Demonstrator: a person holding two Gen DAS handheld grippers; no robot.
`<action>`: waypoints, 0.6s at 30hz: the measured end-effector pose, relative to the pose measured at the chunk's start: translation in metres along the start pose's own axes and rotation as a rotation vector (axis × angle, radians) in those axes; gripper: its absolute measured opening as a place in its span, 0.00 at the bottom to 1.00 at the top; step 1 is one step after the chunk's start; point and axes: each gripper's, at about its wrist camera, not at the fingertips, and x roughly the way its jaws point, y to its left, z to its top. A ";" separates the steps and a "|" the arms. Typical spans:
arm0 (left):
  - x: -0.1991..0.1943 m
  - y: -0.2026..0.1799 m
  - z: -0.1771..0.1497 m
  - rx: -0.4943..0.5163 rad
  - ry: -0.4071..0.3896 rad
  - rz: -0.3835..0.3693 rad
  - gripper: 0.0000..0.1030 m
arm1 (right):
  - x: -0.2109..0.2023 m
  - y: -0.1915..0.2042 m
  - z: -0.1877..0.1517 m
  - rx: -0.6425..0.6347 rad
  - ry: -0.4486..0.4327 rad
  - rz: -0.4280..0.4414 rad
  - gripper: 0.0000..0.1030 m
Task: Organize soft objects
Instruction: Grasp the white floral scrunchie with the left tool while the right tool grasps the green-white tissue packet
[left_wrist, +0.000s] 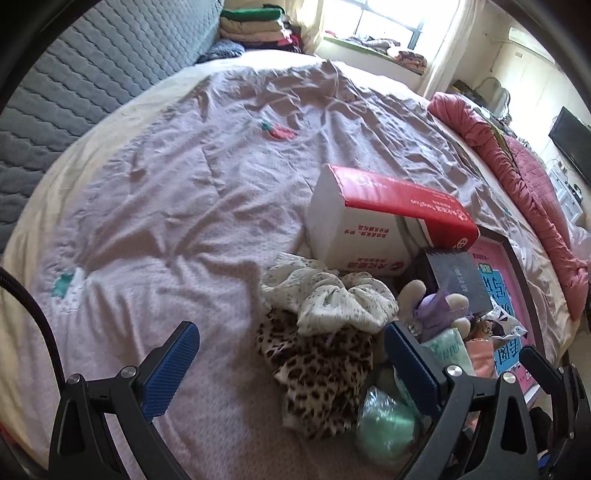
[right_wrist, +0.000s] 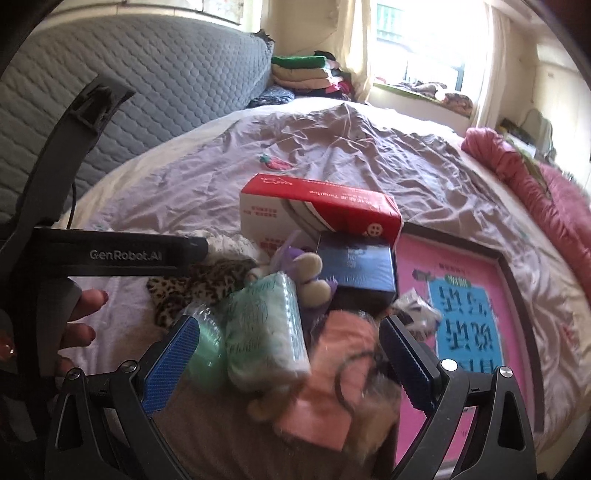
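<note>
A bed (left_wrist: 184, 206) carries a red-white box (left_wrist: 369, 218), leopard cloth (left_wrist: 317, 369), pink board (right_wrist: 461, 295)

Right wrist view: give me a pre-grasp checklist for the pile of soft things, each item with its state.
1. Right claw open: ok.
2. Left claw open, empty: ok.
3. Mint-green plastic-wrapped tissue pack between right fingers: ok.
4. Crumpled leopard-print cloth between left fingers: ok.
5. Pile free of hard items: not ok, red-and-white cardboard box and dark blue box sit among it.
6. Blurred peach-pink packet identifiable: cannot tell.
</note>
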 end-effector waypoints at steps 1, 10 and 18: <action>0.003 -0.001 0.001 0.006 0.003 -0.003 0.98 | 0.003 0.002 0.002 -0.004 0.000 0.001 0.91; 0.030 0.003 0.010 0.024 0.044 -0.039 0.90 | 0.032 0.017 0.000 -0.075 0.059 0.022 0.65; 0.044 0.008 0.018 0.012 0.069 -0.097 0.70 | 0.052 0.027 -0.001 -0.148 0.090 -0.023 0.47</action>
